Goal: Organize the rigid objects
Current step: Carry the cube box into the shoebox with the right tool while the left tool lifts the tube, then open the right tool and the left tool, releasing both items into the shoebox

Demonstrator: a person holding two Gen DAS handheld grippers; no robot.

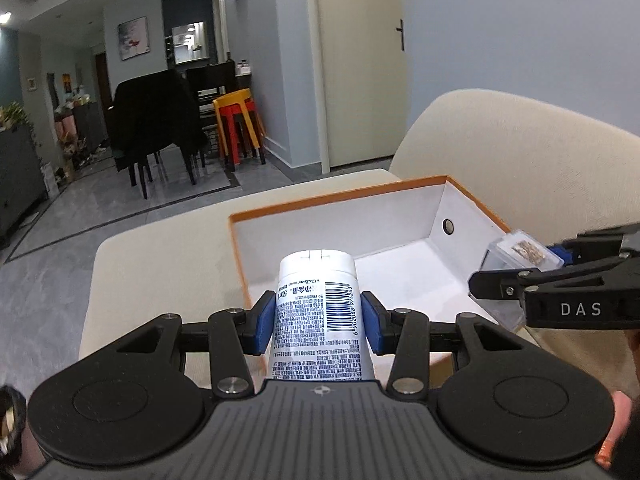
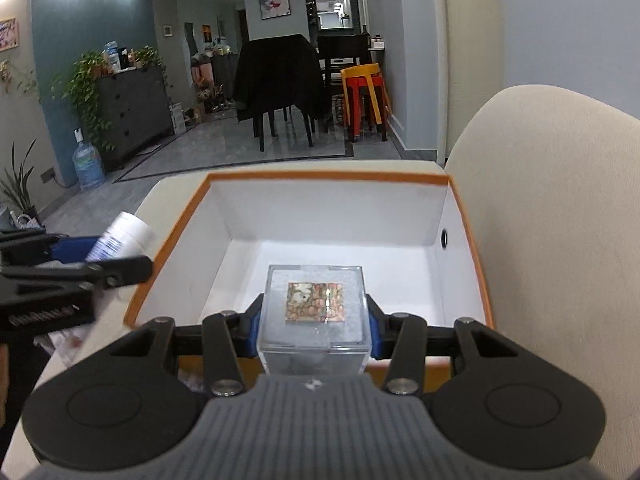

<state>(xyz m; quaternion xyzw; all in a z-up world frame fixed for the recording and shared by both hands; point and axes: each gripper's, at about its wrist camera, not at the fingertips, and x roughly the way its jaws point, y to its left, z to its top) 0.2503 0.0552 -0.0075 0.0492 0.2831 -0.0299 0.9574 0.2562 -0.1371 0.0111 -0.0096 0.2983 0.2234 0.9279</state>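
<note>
In the left wrist view, the left gripper (image 1: 318, 318) at lower centre is clamped on a white tube (image 1: 316, 316), held over the near left edge of the orange-rimmed box (image 1: 340, 196) on a cream sofa (image 1: 520, 152). At the right edge, the right gripper (image 1: 508, 276) is clamped on a clear cube (image 1: 516, 256). In the right wrist view, the cube (image 2: 316, 308) sits at centre, above the box (image 2: 320, 178).

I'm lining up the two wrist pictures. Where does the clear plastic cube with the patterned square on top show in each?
Left wrist view: clear plastic cube at the right edge, clamped in the right tongs.
Right wrist view: bottom centre, between the blue pads.
Shared landmark: the orange-rimmed white box behind it.
</note>
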